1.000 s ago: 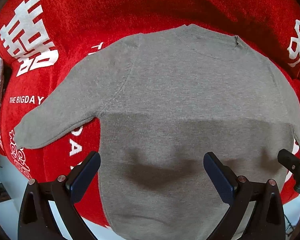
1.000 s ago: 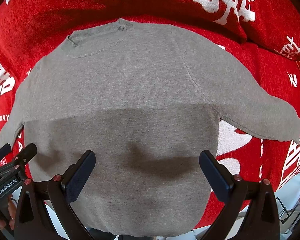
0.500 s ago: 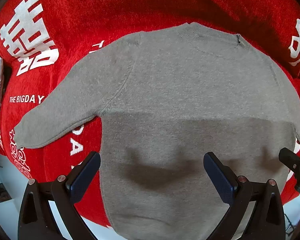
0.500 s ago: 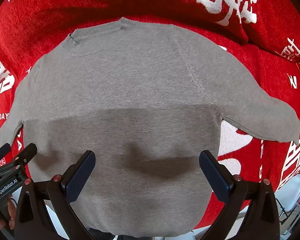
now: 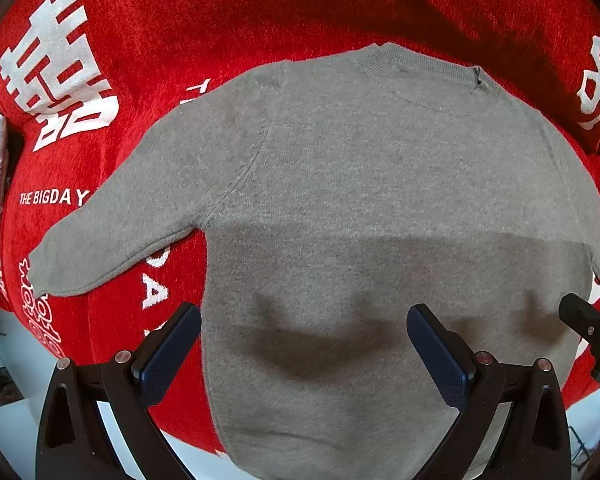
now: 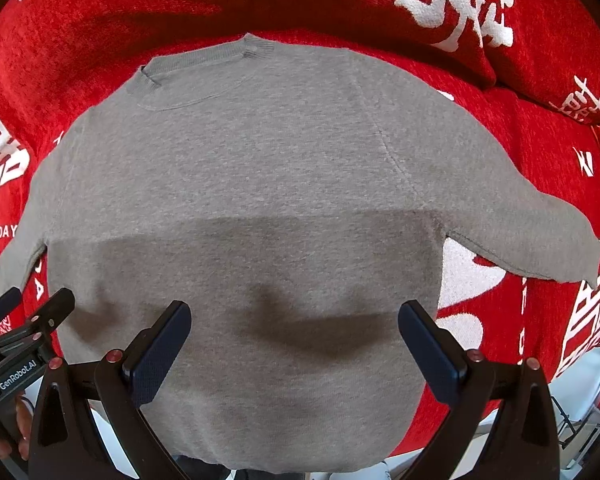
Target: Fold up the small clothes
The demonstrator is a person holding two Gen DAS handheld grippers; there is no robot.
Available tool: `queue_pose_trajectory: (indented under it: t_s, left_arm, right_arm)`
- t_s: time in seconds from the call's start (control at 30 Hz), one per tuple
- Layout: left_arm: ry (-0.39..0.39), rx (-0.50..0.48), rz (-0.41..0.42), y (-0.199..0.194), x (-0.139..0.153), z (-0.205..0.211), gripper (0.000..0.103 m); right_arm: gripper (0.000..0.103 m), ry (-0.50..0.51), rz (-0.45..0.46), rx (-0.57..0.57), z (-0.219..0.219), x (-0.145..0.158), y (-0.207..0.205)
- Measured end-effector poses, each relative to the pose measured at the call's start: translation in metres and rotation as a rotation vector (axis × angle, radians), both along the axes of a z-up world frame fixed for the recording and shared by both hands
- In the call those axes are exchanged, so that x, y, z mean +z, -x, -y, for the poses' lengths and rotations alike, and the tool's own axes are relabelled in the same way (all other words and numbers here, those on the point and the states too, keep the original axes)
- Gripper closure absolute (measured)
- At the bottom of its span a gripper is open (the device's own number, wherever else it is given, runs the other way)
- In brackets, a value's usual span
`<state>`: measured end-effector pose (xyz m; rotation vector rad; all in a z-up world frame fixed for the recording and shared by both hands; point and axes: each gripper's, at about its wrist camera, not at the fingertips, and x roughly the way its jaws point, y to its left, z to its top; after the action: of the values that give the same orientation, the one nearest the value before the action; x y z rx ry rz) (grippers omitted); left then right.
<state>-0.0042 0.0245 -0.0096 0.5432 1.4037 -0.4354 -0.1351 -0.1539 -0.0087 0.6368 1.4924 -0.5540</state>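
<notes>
- Red plush blanket (image 5: 148, 20), deep-piled with white woven characters, carries the garment.
- Left gripper (image 5: 304, 344): jaws spread wide, empty, above the hem.
- Grey sweater (image 5: 360, 184): fine matte knit, ribbed collar, lying flat, sleeves splayed toward the blanket's side edges.
- Right gripper (image 6: 294, 340): likewise spread, empty.
- Advice: pinch each sleeve cuff cleanly, then fold inward without dragging the pile.
</notes>
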Motion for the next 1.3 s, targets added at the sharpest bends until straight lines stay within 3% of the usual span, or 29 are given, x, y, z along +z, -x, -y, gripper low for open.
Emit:
queue_pose_trajectory:
  t_s: [0.93, 1.3]
  left_arm:
    - [0.021, 0.005, -0.011, -0.002, 0.001, -0.017, 0.0]
    - [0.041, 0.039, -0.026, -0.013, -0.002, -0.036, 0.0]
  right_arm:
    - [0.0, 0.02, -0.009, 0.007, -0.015, 0.004, -0.003]
    - [0.0, 0.013, -0.002, 0.05, -0.033, 0.005, -0.025]
